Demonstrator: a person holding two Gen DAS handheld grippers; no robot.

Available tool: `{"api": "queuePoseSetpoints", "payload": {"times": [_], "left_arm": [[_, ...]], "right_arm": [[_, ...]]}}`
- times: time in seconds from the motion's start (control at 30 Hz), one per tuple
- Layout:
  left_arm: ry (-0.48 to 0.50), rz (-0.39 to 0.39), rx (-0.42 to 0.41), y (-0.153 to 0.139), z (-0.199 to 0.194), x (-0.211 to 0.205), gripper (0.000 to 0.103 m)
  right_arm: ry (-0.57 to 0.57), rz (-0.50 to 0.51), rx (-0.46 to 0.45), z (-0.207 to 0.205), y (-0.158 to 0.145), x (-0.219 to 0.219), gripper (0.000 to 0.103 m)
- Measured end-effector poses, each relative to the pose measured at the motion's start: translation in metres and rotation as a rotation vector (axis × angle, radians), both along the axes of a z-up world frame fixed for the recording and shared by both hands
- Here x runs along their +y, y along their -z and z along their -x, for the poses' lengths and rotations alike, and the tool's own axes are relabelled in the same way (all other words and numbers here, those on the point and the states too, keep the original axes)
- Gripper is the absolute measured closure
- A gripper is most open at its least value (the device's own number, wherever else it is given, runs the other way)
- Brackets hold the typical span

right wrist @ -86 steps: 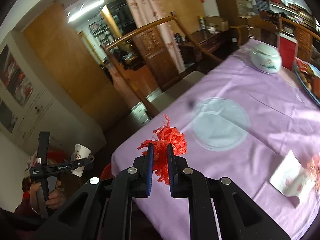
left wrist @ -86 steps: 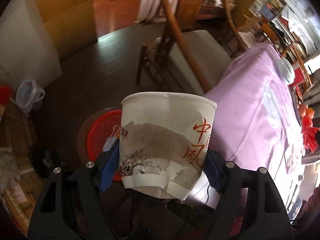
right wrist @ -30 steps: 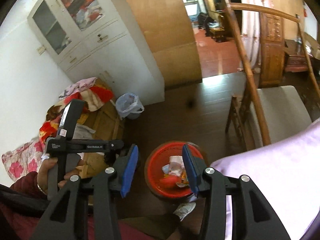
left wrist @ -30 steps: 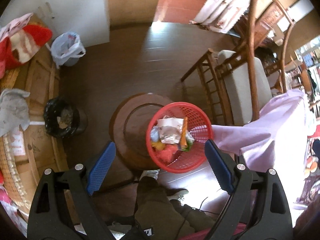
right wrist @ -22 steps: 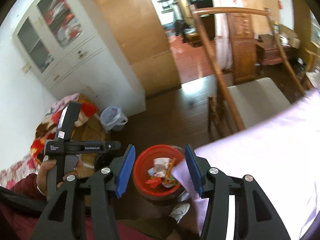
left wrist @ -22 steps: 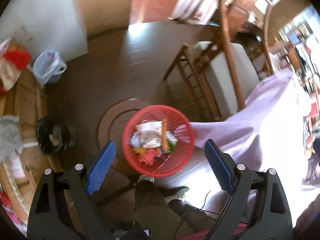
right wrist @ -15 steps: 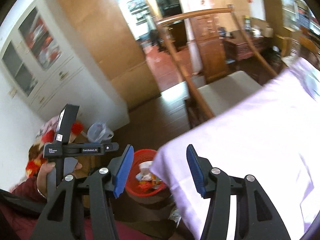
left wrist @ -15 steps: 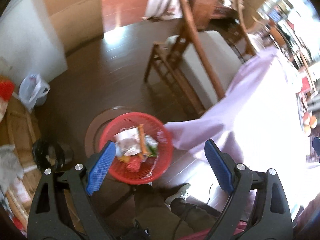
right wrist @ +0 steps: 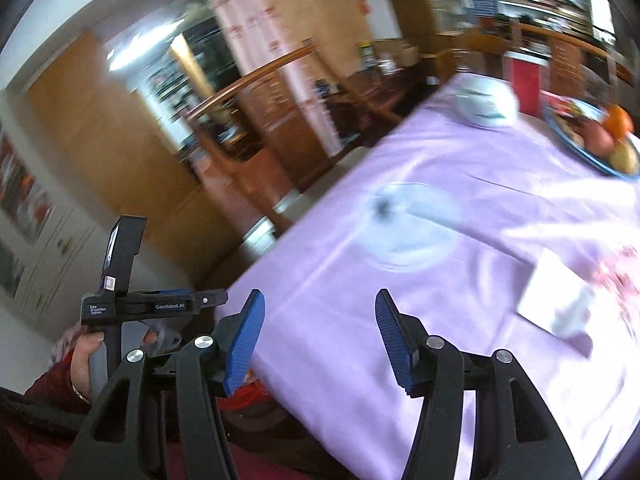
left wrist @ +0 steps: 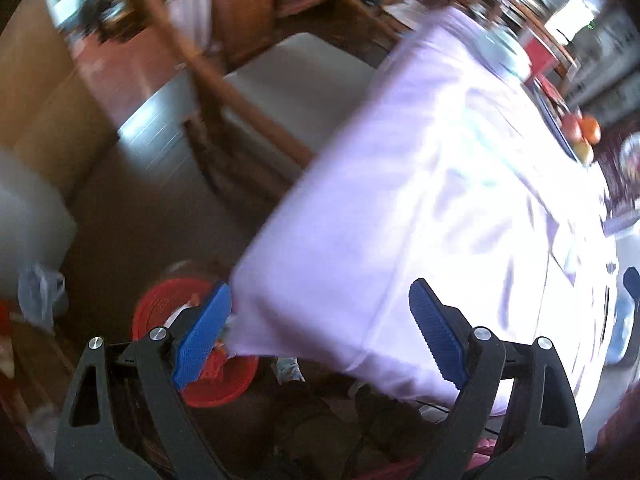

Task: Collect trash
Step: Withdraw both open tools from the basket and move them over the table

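Lilac cloth covers the surface (right wrist: 420, 280), which fills the right of both wrist views; a wooden chair (left wrist: 296, 80) stands beside it, and the red waste basket (left wrist: 160, 312) sits on the floor at its corner. We judge the step in hand to be the return to the surface for the next piece of trash. The likely target is the white paper wrapper (right wrist: 560, 300) lying flat near the right edge. We approach it low and take it by an edge, clear of the fruit plate (right wrist: 592, 140). The left hand-held gripper (left wrist: 320, 336) is spread wide and holds nothing. The right hand-held gripper (right wrist: 320, 336) has just been opening; it stands partly spread, with nothing between the pads.
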State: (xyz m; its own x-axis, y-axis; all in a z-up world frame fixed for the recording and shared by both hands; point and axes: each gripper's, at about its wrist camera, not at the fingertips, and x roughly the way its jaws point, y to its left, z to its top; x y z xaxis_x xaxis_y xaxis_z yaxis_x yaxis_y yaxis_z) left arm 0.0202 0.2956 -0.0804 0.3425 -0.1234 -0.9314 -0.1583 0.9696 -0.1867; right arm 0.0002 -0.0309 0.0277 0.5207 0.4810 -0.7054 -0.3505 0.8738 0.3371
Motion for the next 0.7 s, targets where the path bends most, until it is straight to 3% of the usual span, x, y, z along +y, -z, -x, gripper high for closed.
{"api": "queuePoseSetpoints", "payload": {"times": [0.37, 0.7], "left_arm": [[0.35, -0.133, -0.061, -0.008, -0.035, -0.15, 0.014], [0.532, -0.211, -0.116, -0.015, -0.043, -0.246, 0.013]], "right_arm": [[0.381, -0.048, 0.011, 0.032, 0.017, -0.139, 0.04], [0.593, -0.084, 0.004, 0.049, 0.033, -0.229, 0.039]]}}
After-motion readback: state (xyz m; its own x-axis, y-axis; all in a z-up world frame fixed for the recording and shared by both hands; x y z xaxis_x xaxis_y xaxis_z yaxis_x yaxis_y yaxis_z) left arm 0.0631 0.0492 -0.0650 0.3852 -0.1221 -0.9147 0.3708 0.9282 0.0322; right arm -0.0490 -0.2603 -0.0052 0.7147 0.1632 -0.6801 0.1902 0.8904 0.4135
